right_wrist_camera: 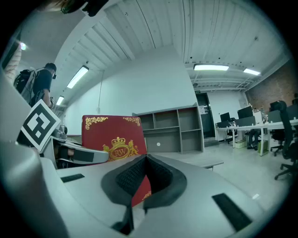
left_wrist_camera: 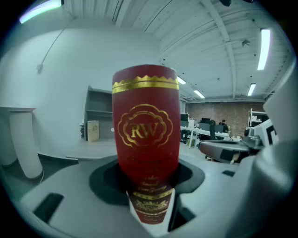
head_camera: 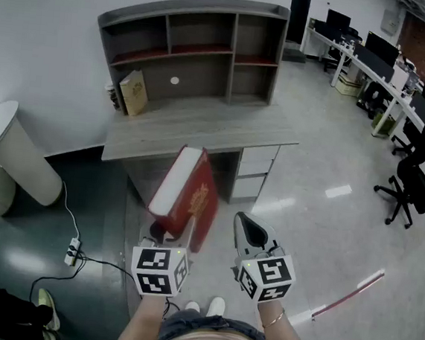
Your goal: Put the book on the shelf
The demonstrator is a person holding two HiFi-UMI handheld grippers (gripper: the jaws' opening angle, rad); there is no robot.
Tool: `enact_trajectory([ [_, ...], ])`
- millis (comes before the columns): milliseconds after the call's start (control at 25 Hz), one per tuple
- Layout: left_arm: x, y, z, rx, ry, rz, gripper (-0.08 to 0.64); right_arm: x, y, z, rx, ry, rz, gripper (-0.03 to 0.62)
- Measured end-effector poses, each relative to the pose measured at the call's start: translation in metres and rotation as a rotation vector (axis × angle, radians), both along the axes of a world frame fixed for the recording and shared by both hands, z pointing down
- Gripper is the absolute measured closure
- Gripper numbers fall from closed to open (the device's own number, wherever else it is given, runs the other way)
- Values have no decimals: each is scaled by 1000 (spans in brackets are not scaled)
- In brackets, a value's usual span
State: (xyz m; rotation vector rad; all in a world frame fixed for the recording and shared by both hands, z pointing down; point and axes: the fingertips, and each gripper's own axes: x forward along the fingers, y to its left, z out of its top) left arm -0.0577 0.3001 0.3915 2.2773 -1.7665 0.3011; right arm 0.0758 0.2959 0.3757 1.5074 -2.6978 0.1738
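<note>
left claw pinches the red book at its bottom end, jaws wide around the thick spine. the book stands nearly upright with a slight lean. it is up in the air in front of me, well short of the desk. right claw is pressed together and empty, just beside the cover.

step in hand, as i judge it: carry the book to the shelf at the back of the desk. the grip is low on a tall, heavy-looking book, so it may tip. best to walk in slowly, keep the spine vertical and steady the cover with the right claw. aim for an open bay and slide the bottom edge in first.

the bays look bare. a tan book stands at the left end by the shelf. the desk top is grey and otherwise clear of clutter.

room: white wall, glossy grey floor, a power strip and its cable on the floor to my left. black chairs and monitors are off to the right.
</note>
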Motion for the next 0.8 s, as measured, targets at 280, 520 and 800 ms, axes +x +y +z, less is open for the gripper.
enact_trajectory([
  [280, 0, -4, 0, 8, 8, -22, 328, 6, -4, 3, -12, -10, -10, 584],
  [520, 1, -5, -3, 17, 4, -42, 328, 11, -7, 3, -2, -15, -27, 584],
  [800, -7, -26, -16, 36, -16, -68, 328, 7, -29, 3, -18, -61, -49, 583],
])
